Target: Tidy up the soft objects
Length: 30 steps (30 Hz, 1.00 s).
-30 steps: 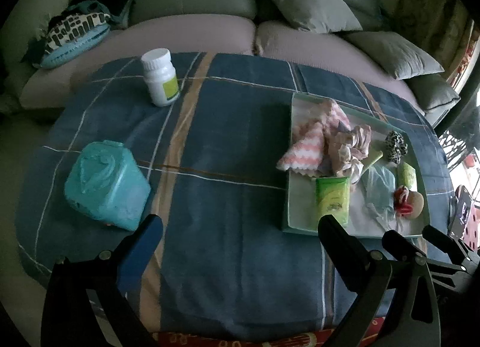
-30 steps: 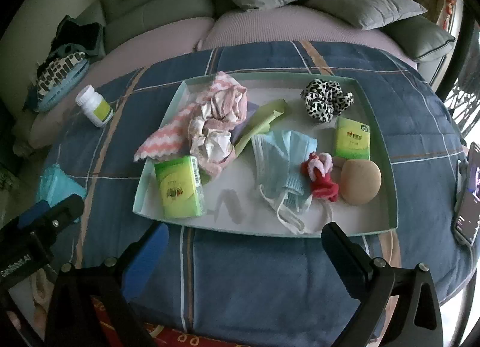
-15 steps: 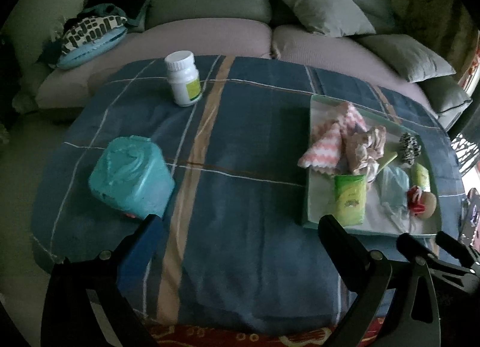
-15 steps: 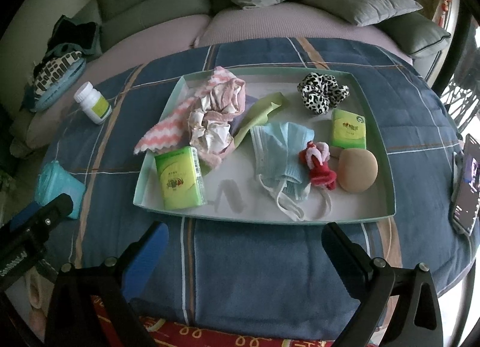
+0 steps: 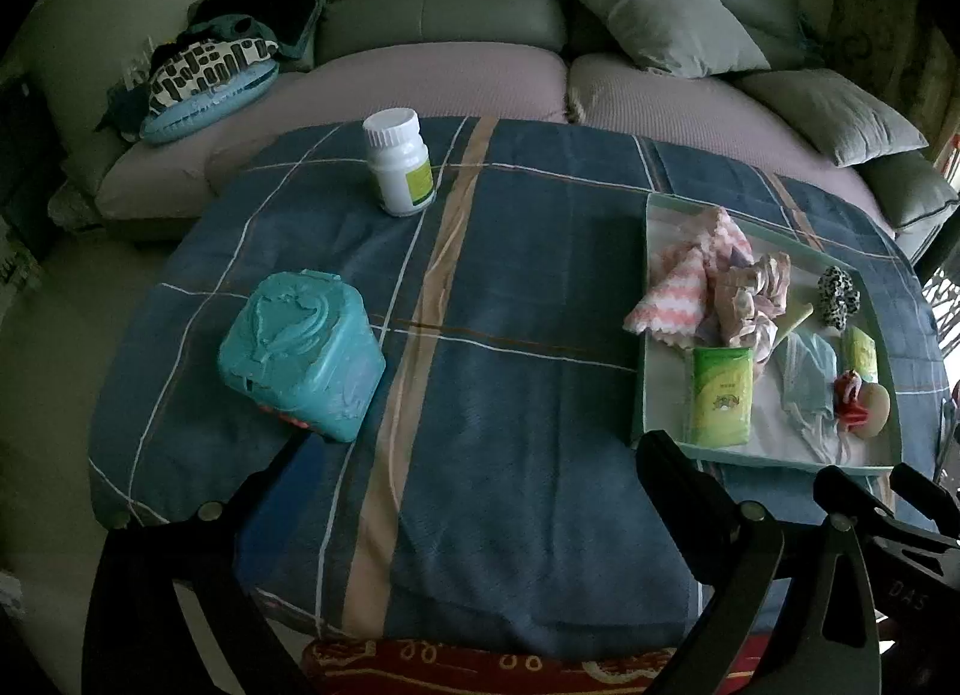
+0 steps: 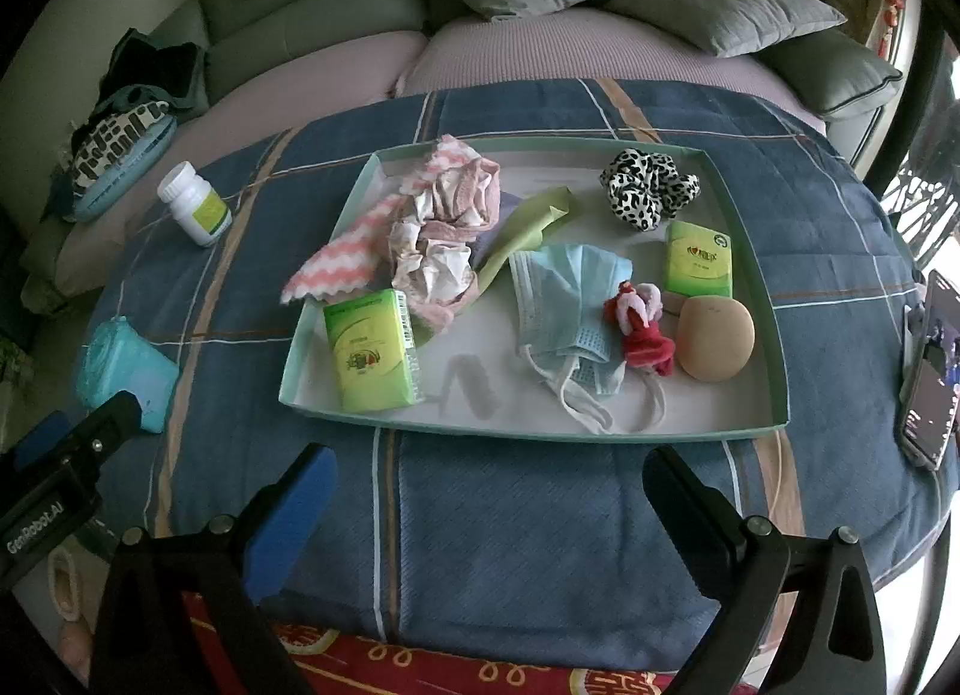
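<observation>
Behind the blue plaid blanket [image 6: 510,521] sits a grey sofa [image 5: 444,5]. Your left gripper [image 5: 474,491] and right gripper [image 6: 486,491] hover above its near edge, jaws wide, holding nothing. Your tray [image 6: 774,335] holds 2 green tissue packs, a blue mask [image 6: 564,299], a leopard scrunchie [image 6: 648,188] and a pink cloth [image 6: 336,269].

There are two green tissue packs [image 6: 370,349] [image 6: 698,258], one face mask [image 6: 567,311], one leopard scrunchie [image 6: 647,186], one tan sponge [image 6: 716,338], one red doll [image 6: 641,323], one pink striped cloth [image 6: 336,269], one tray [image 6: 750,251], one white bottle [image 6: 195,204] and one teal tub [image 5: 300,353].
</observation>
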Each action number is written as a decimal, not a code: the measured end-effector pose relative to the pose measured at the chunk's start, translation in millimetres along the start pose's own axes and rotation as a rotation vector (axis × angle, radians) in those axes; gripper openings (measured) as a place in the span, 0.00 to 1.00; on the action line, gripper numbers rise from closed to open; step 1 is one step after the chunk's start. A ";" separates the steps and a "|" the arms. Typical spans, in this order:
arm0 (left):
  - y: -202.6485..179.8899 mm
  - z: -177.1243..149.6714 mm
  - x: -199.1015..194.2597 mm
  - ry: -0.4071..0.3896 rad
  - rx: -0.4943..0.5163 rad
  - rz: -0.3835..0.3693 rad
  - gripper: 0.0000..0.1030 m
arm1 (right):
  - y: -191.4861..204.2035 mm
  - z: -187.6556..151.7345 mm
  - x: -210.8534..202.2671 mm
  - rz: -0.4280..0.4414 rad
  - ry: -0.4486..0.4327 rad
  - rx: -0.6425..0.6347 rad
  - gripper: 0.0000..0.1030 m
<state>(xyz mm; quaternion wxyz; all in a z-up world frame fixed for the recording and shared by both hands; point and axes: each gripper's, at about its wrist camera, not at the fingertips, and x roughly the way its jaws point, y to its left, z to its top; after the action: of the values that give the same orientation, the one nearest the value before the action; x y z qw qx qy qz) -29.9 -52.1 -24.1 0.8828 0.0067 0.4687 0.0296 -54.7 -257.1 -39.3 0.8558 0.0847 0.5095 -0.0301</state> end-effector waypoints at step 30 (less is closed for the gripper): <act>3.0 0.1 -1.6 -0.001 -0.006 0.004 1.00 | 0.7 -1.0 0.1 -0.003 0.003 0.002 1.00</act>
<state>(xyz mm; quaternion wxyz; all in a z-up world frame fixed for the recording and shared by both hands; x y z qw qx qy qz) -30.8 -49.2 -22.6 0.8831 0.0052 0.4680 0.0329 -55.4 -256.3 -39.8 0.8548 0.0848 0.5110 -0.0315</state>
